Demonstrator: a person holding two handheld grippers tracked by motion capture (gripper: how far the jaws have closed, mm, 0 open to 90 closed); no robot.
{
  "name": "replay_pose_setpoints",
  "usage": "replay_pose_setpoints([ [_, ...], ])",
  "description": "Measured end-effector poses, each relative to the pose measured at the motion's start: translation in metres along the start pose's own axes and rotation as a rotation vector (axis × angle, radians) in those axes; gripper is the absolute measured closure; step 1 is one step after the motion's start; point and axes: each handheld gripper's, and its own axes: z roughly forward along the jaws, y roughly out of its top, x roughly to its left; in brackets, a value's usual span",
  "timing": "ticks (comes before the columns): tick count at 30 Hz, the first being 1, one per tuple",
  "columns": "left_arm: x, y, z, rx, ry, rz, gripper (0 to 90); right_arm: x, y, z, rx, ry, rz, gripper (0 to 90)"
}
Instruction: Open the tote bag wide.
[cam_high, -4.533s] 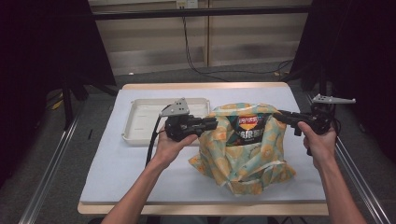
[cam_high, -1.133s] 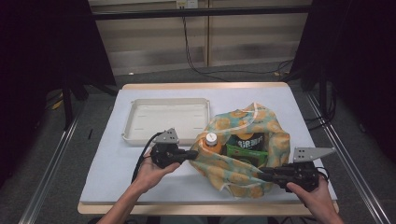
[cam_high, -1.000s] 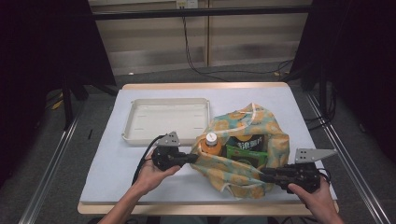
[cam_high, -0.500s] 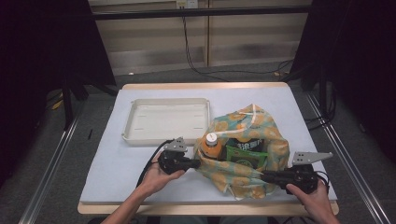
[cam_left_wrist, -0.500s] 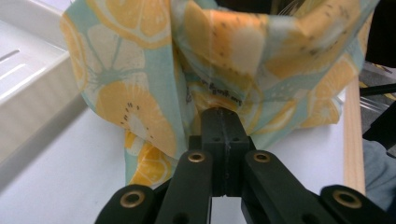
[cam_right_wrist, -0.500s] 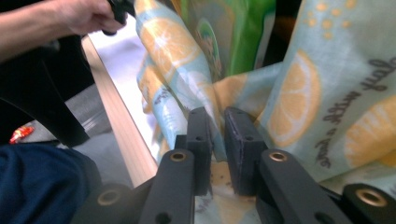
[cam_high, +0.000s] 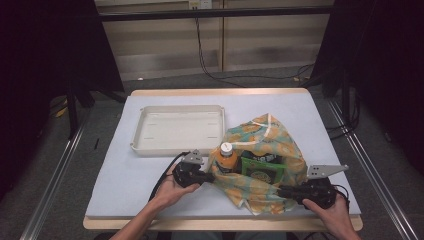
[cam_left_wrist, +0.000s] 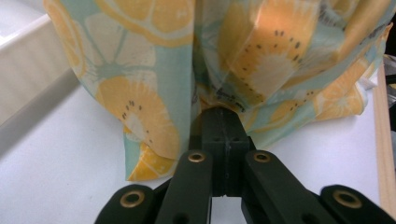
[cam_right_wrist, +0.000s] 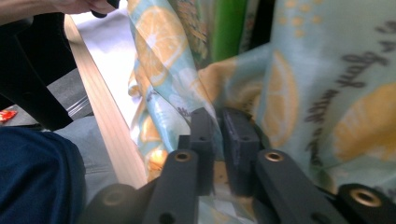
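Near the bench's front edge, the fruit-print bag (cam_high: 265, 165) lies stretched between both claws: left claw (cam_high: 204, 177) pinches its left hem, right claw (cam_high: 284, 191) its near-right fabric (bottle (cam_high: 226, 157) nearer left).

Bag (cam_high: 265, 170): soft cloth, pale teal with orange citrus slices; slumped open on the table's near right part, at 4 o'clock from the tray; cloth pinched at its 9 and 4 o'clock edges.
Contents: orange bottle (cam_high: 226, 159) with white cap, upright; green packet (cam_high: 261, 170) beside it at 3 o'clock.
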Motion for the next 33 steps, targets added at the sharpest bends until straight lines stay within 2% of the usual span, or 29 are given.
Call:
replay_pose_setpoints([
  [1,-0.001,0.001,-0.002,0.012,0.007,0.004,90.0,0.002,0.001,-0.001,-0.017,0.001,-0.011,78.7],
  [2,-0.003,0.001,-0.003,-0.005,0.006,0.001,90.0,0.004,0.003,-0.004,-0.033,0.013,-0.019,76.4],
  [4,-0.004,0.003,-0.008,-0.040,-0.007,0.000,90.0,0.009,0.008,-0.009,-0.061,0.003,-0.036,70.9],
  [6,-0.006,0.005,-0.015,-0.060,-0.013,-0.007,84.8,0.011,0.013,-0.015,-0.093,0.004,-0.041,63.8],
  [7,-0.007,0.006,-0.018,-0.077,-0.017,-0.008,81.3,0.011,0.016,-0.019,-0.108,-0.004,-0.040,63.6],
  [8,-0.008,0.007,-0.022,-0.087,-0.008,-0.001,80.3,0.012,0.018,-0.022,-0.122,-0.006,-0.044,62.7],
  [16,-0.009,0.014,-0.051,-0.216,-0.009,-0.023,70.5,0.012,0.041,-0.054,-0.255,-0.060,-0.049,57.6],
  [21,-0.011,0.016,-0.057,-0.234,-0.006,-0.018,64.9,0.002,0.057,-0.072,-0.311,-0.124,-0.041,52.8],
  [23,-0.012,0.016,-0.059,-0.233,-0.003,-0.014,61.8,-0.004,0.066,-0.078,-0.328,-0.149,-0.039,50.6],
  [26,-0.014,0.017,-0.063,-0.257,-0.008,-0.009,58.0,-0.012,0.077,-0.081,-0.333,-0.175,-0.035,49.0],
  [30,-0.011,0.020,-0.071,-0.287,0.004,-0.016,56.6,-0.023,0.096,-0.075,-0.339,-0.208,-0.039,42.6],
  [33,-0.009,0.022,-0.076,-0.307,0.006,-0.023,58.0,-0.028,0.107,-0.069,-0.332,-0.212,-0.046,39.6],
])
